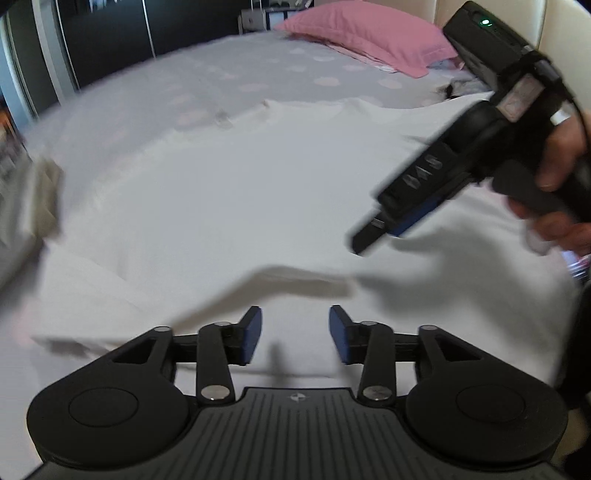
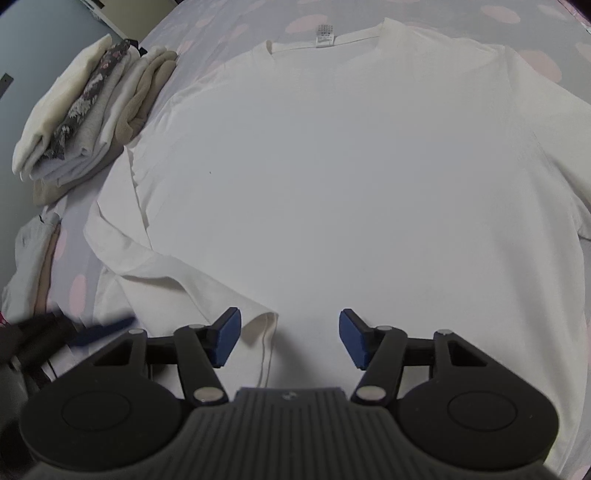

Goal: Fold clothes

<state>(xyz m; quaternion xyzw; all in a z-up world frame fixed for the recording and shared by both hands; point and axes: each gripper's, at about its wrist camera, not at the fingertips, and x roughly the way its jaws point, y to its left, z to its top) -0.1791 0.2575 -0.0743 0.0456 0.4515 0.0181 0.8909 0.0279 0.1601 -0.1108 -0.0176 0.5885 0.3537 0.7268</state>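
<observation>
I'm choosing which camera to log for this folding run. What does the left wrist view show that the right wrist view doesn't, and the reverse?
Only the left wrist view shows the pink pillow at the head of the bed and the right gripper from outside, in the person's hand.

Only the right wrist view shows the stack of folded clothes, the white T-shirt's neck label and its folded-in sleeve.

Both show the white T-shirt spread flat on the pink-spotted grey bedsheet, and open jaws holding nothing.

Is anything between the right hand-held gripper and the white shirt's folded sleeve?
Nothing visible. The right hand-held gripper is open directly above the white shirt, with the folded sleeve just beside its left finger.
</observation>
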